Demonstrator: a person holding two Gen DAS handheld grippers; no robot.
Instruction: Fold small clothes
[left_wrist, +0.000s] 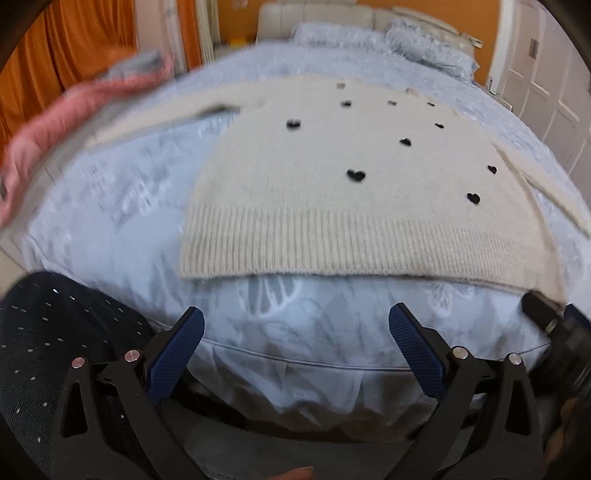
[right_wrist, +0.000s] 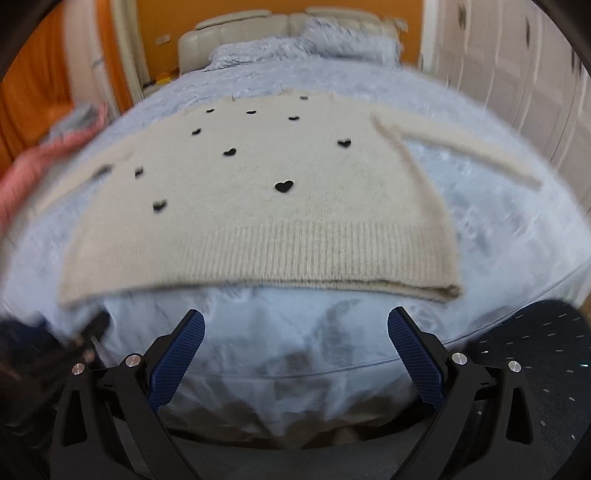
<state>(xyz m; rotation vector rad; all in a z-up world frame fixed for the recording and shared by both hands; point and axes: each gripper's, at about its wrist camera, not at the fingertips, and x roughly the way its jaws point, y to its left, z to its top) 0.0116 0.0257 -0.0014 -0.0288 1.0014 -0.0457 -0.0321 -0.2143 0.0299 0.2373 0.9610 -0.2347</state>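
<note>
A cream knitted sweater with small black hearts lies flat on the pale blue bed, ribbed hem nearest me and both sleeves spread out to the sides. It also shows in the right wrist view. My left gripper is open and empty, hovering over the bed's near edge just short of the hem. My right gripper is open and empty too, just short of the hem. The right gripper shows at the right edge of the left wrist view.
A pink and grey pile of clothes lies at the bed's far left, also in the right wrist view. Pillows and a cream headboard stand at the far end. White closet doors are on the right, orange curtains on the left.
</note>
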